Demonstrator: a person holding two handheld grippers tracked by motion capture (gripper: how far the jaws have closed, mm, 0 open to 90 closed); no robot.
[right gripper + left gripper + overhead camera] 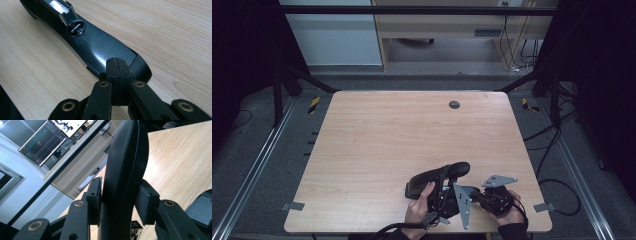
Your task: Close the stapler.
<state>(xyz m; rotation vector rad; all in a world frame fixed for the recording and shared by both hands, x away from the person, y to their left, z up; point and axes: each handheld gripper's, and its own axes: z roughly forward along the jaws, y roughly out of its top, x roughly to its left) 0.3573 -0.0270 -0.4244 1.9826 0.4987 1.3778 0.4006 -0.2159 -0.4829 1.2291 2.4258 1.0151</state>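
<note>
Left gripper (120, 202) is clamped on the stapler's top arm (125, 170). Right gripper (117, 72) is closed, pressing the stapler base (100, 50) near the table (387, 130) edge.

High view sits above the near side, facing forward and down over the whole bench (377, 140). Each tool view rides low, very close, looking along its own jaws. All three views share the black stapler (437, 179) on the wood.

A glossy black plastic stapler (100, 47) with a shiny metal insert lies on the matt pale wood-grain table (377, 135).
</note>
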